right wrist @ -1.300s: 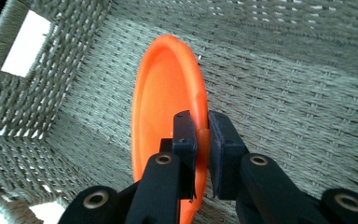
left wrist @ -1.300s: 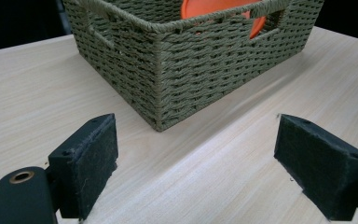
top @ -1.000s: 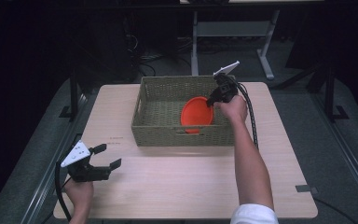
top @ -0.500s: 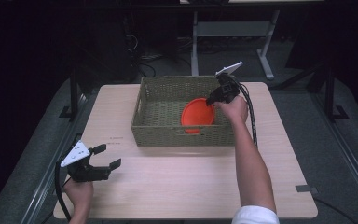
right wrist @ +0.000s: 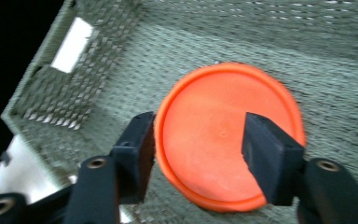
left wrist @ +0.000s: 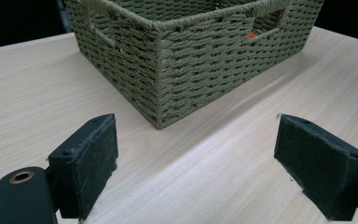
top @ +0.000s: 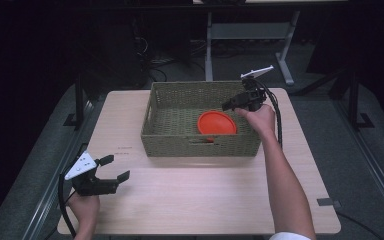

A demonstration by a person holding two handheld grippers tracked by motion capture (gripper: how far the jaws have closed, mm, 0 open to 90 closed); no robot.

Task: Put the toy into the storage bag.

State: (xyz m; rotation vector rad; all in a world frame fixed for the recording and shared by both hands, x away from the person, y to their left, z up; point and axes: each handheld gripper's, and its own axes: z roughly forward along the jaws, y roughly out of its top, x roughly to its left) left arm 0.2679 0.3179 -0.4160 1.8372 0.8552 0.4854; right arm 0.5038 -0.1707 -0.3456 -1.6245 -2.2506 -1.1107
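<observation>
While my right tongs (top: 232, 104) hang over the basket's (top: 170, 142) right end, their jaws have just been opening and now stand apart with nothing pinched; the orange plate (top: 217, 123) lies flat on the basket's floor, toward its right, near wall. In the right gripper view the plate (right wrist: 223, 135) sits below and between the pads, free of them. To finish this release well, I'd judge it best to lift straight up and clear the basket's rim before swinging away, so no pad catches the plate's edge. My left tongs (top: 115, 169) rest wide apart and empty on the surface (top: 190, 195), off the basket's near left corner. The basket holds just that plate.
</observation>
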